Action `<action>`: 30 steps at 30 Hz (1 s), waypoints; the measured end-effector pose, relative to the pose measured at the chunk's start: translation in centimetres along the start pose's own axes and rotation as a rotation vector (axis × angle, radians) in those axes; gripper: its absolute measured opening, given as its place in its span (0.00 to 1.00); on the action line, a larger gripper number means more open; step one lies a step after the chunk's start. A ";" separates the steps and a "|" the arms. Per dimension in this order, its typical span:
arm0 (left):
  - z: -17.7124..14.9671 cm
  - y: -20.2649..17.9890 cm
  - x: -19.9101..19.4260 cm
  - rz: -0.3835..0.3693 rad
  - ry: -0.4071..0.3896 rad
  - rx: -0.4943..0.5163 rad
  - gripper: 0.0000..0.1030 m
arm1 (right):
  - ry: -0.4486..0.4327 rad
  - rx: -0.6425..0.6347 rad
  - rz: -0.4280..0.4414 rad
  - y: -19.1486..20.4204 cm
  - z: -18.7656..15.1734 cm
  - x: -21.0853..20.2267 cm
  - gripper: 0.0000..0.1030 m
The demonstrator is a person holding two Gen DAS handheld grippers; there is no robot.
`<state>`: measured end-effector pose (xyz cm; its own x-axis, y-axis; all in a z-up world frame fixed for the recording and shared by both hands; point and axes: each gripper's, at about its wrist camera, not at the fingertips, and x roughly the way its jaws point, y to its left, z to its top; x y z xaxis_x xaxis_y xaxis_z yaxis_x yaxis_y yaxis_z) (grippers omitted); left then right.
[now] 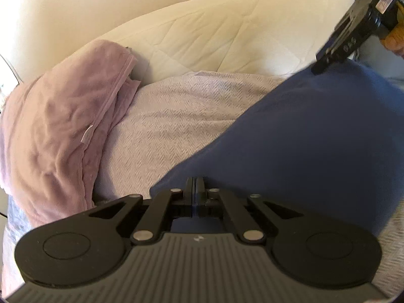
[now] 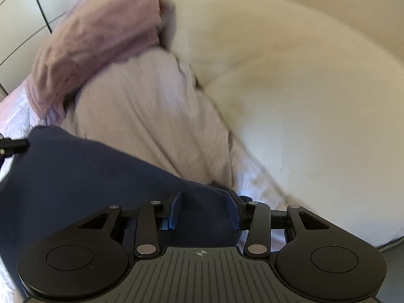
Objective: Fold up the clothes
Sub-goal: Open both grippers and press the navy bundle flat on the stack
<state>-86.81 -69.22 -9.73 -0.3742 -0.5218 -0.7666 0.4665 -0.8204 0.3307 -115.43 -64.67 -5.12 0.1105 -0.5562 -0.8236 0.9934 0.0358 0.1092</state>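
From the left wrist: the left claw (image 1: 195, 184) is pressed together on an edge of the navy garment (image 1: 303, 139), which lies unfolded across the lilac bedspread (image 1: 176, 116). From the right wrist: the right claw (image 2: 205, 212) stands half spread over a navy hem, grip unclear. Only this view shows cream bedding filling the bed's far side. Folding looks barely begun.

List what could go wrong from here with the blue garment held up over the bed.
1. The right gripper stands partly open with the blue garment bunched between its fingers; whether they pinch it is unclear, so that side may slip.
2. The left gripper is shut on only a thin edge, which might pull free.
3. The pink garment lies close and could get swept along.
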 end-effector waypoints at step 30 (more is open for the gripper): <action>-1.0 -2.8 -2.9 -0.027 -0.052 0.137 0.34 | -0.094 -0.077 0.027 5.5 0.3 -2.8 0.43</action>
<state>-86.21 -65.22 -9.01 -0.4278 -0.5077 -0.7479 0.3434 -0.8566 0.3851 -110.28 -63.19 -2.04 0.1380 -0.6293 -0.7648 0.9899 0.1140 0.0847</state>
